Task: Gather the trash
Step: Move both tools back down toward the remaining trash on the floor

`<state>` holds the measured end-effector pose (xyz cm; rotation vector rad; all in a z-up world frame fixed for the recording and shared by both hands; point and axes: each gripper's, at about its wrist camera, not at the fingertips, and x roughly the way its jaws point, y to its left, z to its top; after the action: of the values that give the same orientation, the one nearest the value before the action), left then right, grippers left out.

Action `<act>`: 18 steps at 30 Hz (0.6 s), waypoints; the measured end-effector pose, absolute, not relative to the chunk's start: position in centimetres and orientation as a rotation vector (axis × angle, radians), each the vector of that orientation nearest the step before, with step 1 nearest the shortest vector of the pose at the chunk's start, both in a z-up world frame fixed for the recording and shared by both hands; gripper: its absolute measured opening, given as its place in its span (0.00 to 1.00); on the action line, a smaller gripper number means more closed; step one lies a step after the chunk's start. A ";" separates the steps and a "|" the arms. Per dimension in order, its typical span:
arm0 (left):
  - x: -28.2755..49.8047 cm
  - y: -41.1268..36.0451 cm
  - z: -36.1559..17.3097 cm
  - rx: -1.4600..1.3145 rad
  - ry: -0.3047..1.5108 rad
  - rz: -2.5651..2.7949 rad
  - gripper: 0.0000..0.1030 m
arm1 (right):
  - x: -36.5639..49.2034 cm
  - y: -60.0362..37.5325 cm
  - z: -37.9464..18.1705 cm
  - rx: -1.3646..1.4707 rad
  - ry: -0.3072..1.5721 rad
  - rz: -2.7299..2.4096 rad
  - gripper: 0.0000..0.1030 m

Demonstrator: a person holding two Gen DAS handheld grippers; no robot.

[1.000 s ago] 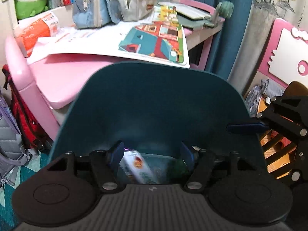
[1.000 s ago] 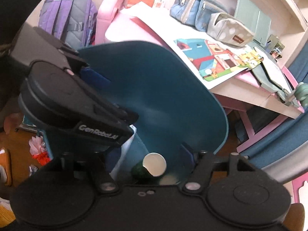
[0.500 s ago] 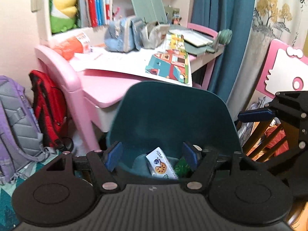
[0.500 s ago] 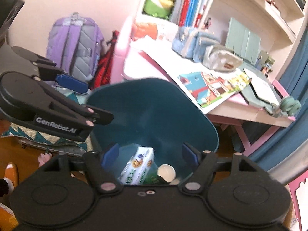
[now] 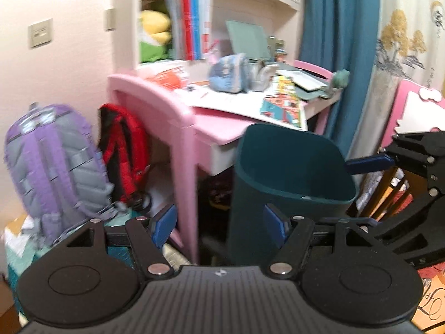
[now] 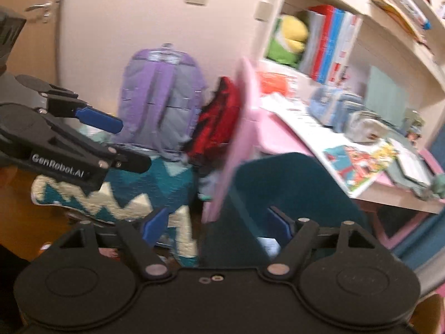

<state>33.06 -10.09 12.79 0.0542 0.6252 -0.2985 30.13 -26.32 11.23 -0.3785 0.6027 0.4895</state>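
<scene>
Both tools, left (image 5: 219, 225) and right (image 6: 218, 226), have backed away from the teal bin (image 5: 283, 172), jaws spread and empty.

My own gripper body hides the teal bin's (image 5: 278, 172) base, and motion blur smears the pink desk (image 6: 244, 128)

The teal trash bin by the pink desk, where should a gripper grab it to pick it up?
Probably the top rim of the teal trash bin. The bin stands upright with its mouth open, and its body looks too wide for the fingers, while the wall is thin. Come from above on the front, lower edge; the back wall rises higher and the pink desk crowds the left. The open left gripper faces it.
</scene>
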 end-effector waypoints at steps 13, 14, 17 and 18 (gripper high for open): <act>27.3 3.1 4.1 -0.049 0.659 -0.051 0.80 | 29.5 -15.6 -1.3 -0.208 0.739 0.710 0.88; 26.9 4.0 3.2 -0.053 0.663 -0.035 0.80 | 29.5 -15.0 -2.3 -0.195 0.743 0.715 0.90; 26.2 6.3 0.5 -0.083 0.688 0.002 0.80 | 29.7 -13.2 -4.9 -0.174 0.752 0.721 0.93; 26.0 7.0 -0.4 -0.096 0.695 0.008 0.80 | 29.9 -12.6 -5.9 -0.168 0.756 0.728 0.94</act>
<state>25.98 7.02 -0.38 -0.0957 0.6948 0.0084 29.86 -12.55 -5.87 -0.1683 0.7563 0.7282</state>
